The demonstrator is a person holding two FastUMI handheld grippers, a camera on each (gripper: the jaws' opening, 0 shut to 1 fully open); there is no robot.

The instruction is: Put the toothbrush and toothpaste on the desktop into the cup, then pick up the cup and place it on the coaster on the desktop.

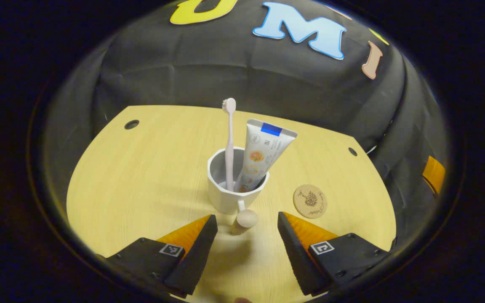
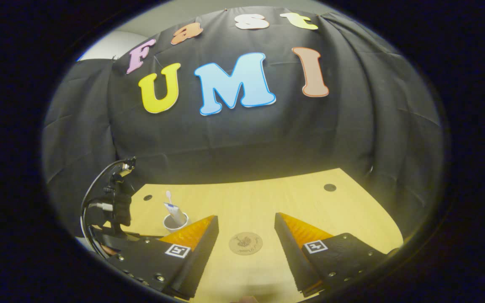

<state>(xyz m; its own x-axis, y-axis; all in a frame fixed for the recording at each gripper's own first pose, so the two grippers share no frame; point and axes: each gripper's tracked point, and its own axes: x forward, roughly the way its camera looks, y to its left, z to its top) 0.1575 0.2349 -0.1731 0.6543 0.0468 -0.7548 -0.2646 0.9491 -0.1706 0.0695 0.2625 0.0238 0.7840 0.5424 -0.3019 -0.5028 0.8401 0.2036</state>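
Observation:
A white cup stands upright on the wooden desktop in the left gripper view. A pale pink toothbrush and a white toothpaste tube stand inside it. The cup's handle ends in a round wooden knob facing my left gripper, which is open just short of the knob, one finger on each side. A round cork coaster lies flat to the cup's right. In the right gripper view, my right gripper is open above the coaster, and the cup sits far left.
Black cloth walls close the desk at the back and sides. Small dark holes mark the desktop's far corners. In the right gripper view the left gripper's body and cable stand at the desk's left edge beside the cup.

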